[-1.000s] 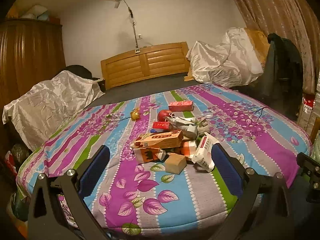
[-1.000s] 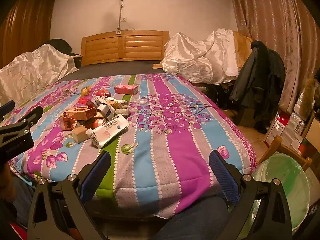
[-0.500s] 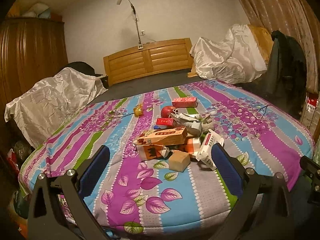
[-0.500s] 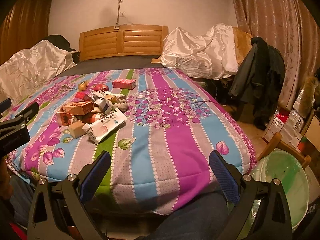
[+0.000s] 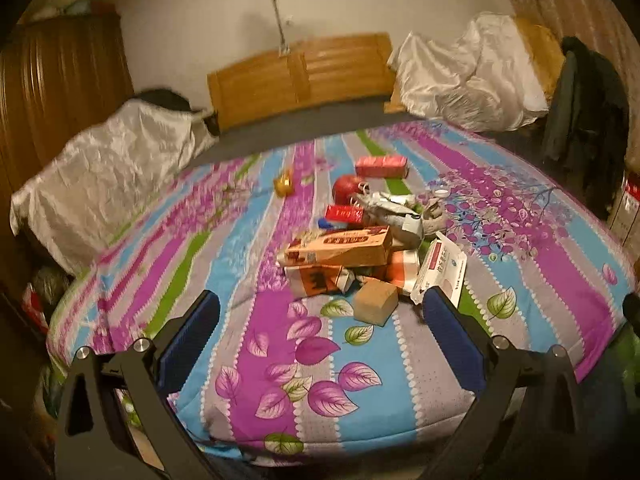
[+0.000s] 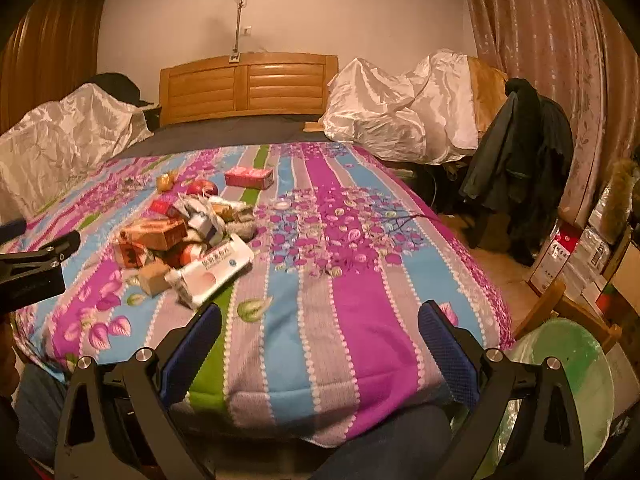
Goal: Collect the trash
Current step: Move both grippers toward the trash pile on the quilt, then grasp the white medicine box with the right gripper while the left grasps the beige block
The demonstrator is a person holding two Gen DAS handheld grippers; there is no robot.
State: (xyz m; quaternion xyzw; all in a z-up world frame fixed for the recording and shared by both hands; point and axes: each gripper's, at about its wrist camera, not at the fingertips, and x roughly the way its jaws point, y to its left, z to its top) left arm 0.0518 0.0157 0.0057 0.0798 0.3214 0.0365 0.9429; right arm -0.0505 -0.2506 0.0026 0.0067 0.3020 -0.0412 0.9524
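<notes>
Now that I've pushed both hands in closer over the last second, the trash pile (image 5: 360, 248) fills more of the left view than it did, sitting mid-bed on the striped bedspread (image 5: 280, 360). Nothing in the pile has shifted: long orange carton (image 5: 340, 246) on top, small brown box (image 5: 375, 307) at the near edge, white packet (image 5: 440, 270) leaning just beside it, red apple (image 5: 347, 189) and pink box (image 5: 381, 166) further back, a small gold thing (image 5: 283, 186) lying apart to the left. My left hand-held gripper (image 5: 316, 344) is wide open and empty, aimed at the brown box but not touching anything. My right hand-held gripper (image 6: 320, 348) is also wide open, holding nothing, over the bed's near edge, pile off to its left (image 6: 184, 244). Green bin (image 6: 560, 392) sits on the floor at lower right, just beside the bed corner. So I judge this as approach only, no item collected yet. Brown box looks like the easiest first grab for the left. The left view is a bit blurred.
</notes>
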